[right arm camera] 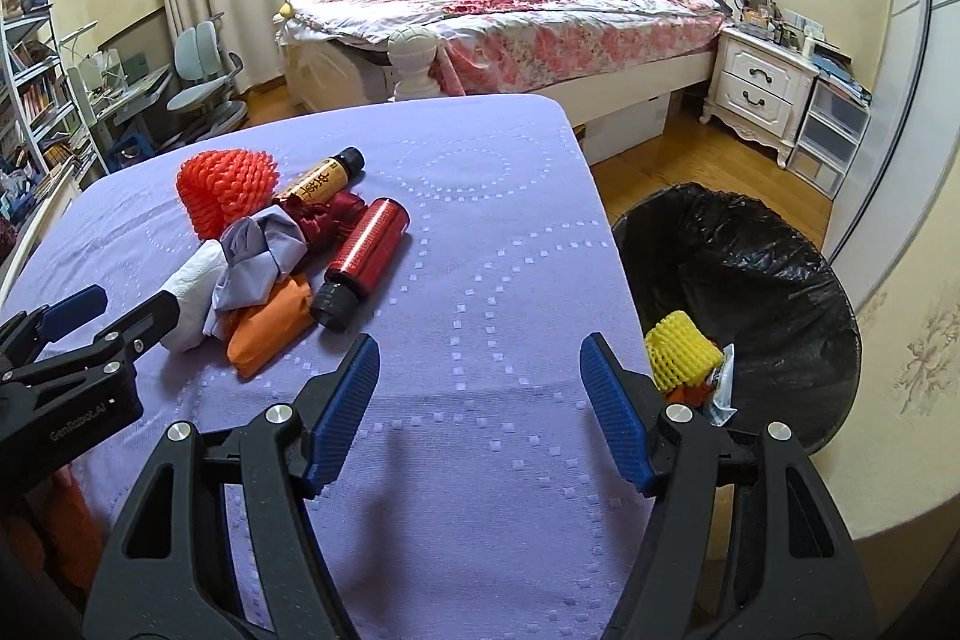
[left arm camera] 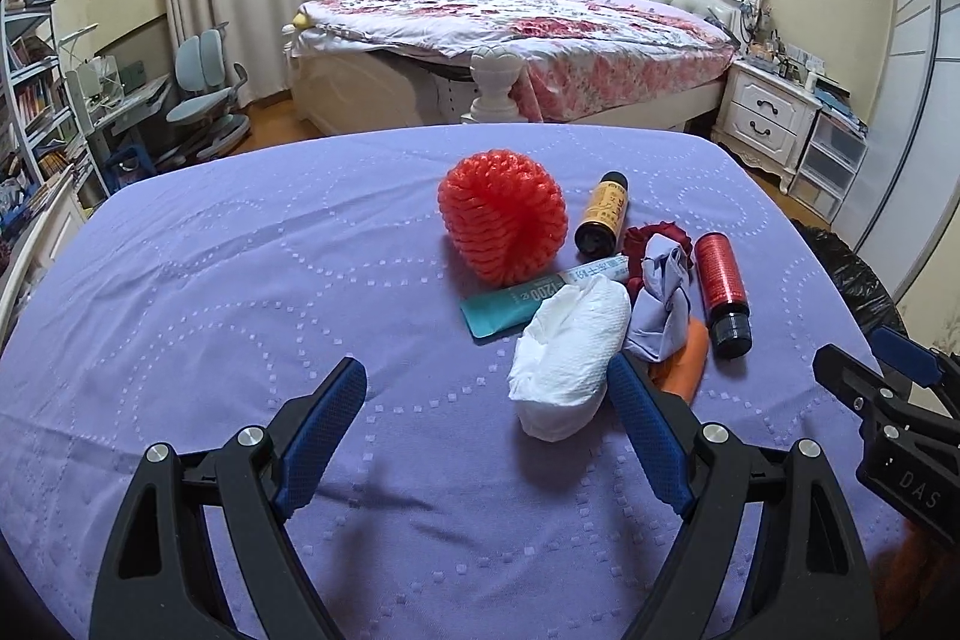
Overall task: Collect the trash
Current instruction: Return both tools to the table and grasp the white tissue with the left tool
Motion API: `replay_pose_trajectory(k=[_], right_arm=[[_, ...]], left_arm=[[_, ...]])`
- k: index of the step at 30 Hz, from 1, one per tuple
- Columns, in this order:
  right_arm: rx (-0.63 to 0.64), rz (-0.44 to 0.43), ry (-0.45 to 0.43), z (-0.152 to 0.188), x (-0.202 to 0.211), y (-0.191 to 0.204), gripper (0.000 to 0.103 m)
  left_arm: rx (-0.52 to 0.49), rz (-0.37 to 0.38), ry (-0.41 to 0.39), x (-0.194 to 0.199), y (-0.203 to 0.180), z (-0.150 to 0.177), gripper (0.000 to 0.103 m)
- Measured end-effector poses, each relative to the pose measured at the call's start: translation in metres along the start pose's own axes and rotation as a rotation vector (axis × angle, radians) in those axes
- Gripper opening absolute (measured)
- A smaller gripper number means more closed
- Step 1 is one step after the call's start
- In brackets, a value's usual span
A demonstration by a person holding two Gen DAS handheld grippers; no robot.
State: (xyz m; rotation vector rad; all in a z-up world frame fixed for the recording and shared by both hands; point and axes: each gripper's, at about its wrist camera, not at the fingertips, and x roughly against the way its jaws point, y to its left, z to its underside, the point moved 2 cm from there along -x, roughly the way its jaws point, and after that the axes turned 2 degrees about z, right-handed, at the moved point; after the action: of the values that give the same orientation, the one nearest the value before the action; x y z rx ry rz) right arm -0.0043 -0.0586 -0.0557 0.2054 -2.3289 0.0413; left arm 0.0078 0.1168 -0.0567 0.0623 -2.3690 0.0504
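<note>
trash pile still on the purple table, bin waiting on the right

trash [left arm camera: 576, 280] is bunched up toward the right side of the purple-covered table [left arm camera: 240, 280], and the black-lined bin [right arm camera: 750, 280] sits on the floor just off the table's right edge with a yellow foam net [right arm camera: 684, 349] and some wrappers already in it.

both my tongs are spread wide with nothing in them. left gripper [left arm camera: 486, 430] hangs over the cloth with its right pad just beside the crumpled white tissue [left arm camera: 570, 346]. right gripper [right arm camera: 480, 409] is over bare cloth between the pile and the bin.

how i reckon this stuff handles:
- tissue: weighs nothing, squashes flat, pinch it across the fat middle
- red foam net [left arm camera: 504, 214]: springy and light, grab through the body, it should just compress
- red bottle [left arm camera: 723, 289] and yellow-label bottle [left arm camera: 603, 214]: stiff, round, probably slick, and they're lying on their sides so they may roll. i'd clamp across the barrel, not the cap
- teal tube [left arm camera: 516, 301]: flat and partly tucked under the tissue, easier once that's gone
- lavender cloth wad [left arm camera: 660, 304] and orange packet [right arm camera: 270, 334]: soft, floppy, take a deep bite

tissue looks like the obvious first grab for the left.
</note>
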Motion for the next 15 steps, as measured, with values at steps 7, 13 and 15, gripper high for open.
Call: replay_pose_trajectory(k=[7, 13, 15], right_arm=[[0.001, 0.000, 0.009, -0.0010, -0.0037, 0.0020, 0.068], [0.003, -0.003, 0.010, -0.0012, -0.0052, 0.0031, 0.068], [0.005, -0.005, 0.010, -0.0012, -0.0057, 0.0051, 0.068]], left_arm=[[-0.032, 0.043, 0.019, -0.0078, -0.0032, -0.0017, 0.072], [-0.044, 0.127, 0.025, -0.0076, -0.0048, 0.0014, 0.049], [-0.048, 0.158, 0.020, -0.0049, -0.0068, 0.0039, 0.038]])
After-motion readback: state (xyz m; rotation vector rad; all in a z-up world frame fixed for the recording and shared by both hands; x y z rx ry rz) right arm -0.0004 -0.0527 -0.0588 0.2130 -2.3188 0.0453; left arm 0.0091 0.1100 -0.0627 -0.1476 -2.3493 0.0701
